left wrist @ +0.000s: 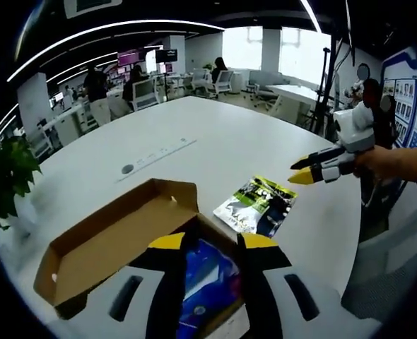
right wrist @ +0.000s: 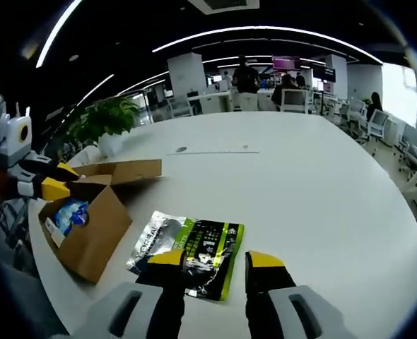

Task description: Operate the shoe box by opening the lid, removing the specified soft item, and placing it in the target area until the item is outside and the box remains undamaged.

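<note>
Your left gripper (left wrist: 212,244) hangs with its jaws parted over the open shoe box (left wrist: 116,244), where a blue item (left wrist: 207,272) lies inside, while the green-and-black pouch (left wrist: 256,205) rests on the white table (left wrist: 215,134) just beside the box and your right gripper (left wrist: 309,170) hovers beyond that pouch.

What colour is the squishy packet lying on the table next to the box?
The packet is bright green and black with a silvery end, clearest in the right gripper view.

Open table (right wrist: 321,191) beyond pouch (right wrist: 187,254)
</note>
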The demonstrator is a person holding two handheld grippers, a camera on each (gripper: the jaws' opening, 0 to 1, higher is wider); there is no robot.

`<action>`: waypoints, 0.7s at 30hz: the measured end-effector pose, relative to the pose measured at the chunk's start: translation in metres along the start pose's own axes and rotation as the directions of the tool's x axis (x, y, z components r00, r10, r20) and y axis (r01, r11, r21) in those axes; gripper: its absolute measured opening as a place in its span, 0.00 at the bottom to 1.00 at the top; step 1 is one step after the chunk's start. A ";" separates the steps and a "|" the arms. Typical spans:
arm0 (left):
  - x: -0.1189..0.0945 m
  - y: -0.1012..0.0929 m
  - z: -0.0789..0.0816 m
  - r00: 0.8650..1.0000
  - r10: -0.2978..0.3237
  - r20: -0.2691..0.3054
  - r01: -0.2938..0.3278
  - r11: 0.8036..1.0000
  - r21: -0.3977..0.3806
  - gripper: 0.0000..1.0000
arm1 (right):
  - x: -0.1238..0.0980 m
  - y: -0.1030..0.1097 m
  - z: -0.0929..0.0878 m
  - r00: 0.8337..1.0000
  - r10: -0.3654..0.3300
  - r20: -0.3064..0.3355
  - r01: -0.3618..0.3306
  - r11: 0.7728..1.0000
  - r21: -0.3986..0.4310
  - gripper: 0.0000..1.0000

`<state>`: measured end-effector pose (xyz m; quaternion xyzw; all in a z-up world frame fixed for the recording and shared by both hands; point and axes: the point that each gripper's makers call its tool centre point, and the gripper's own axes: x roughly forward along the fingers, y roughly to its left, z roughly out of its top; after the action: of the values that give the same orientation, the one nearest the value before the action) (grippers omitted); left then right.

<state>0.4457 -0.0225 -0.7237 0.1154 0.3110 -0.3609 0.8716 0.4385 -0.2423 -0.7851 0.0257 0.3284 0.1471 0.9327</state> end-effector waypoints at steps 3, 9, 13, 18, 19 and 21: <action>-0.007 0.004 -0.005 1.000 0.005 0.001 -0.005 1.000 -0.011 0.32 | -0.006 0.006 0.004 1.000 0.009 0.007 -0.009 1.000 -0.018 0.34; -0.021 0.012 -0.011 1.000 0.023 0.016 -0.023 0.999 -0.024 0.38 | -0.014 0.018 0.008 1.000 0.026 0.004 -0.026 0.998 -0.060 0.40; -0.032 0.019 -0.016 0.999 0.041 0.029 -0.040 0.998 -0.039 0.41 | -0.018 0.024 0.011 0.999 0.037 0.002 -0.037 0.996 -0.082 0.43; -0.044 0.027 -0.025 0.998 0.058 0.033 -0.057 0.997 -0.056 0.45 | -0.019 0.033 0.015 0.999 0.052 0.001 -0.052 0.993 -0.102 0.46; -0.045 0.028 -0.026 0.998 0.060 0.034 -0.058 0.997 -0.057 0.46 | -0.020 0.034 0.016 0.998 0.056 0.001 -0.055 0.993 -0.105 0.46; -0.050 0.032 -0.029 0.997 0.069 0.038 -0.066 0.996 -0.067 0.47 | -0.020 0.039 0.018 0.998 0.065 0.001 -0.065 0.991 -0.114 0.48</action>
<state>0.4275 0.0402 -0.7155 0.0900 0.3011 -0.3231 0.8926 0.4247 -0.2100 -0.7533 -0.0167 0.3162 0.1960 0.9281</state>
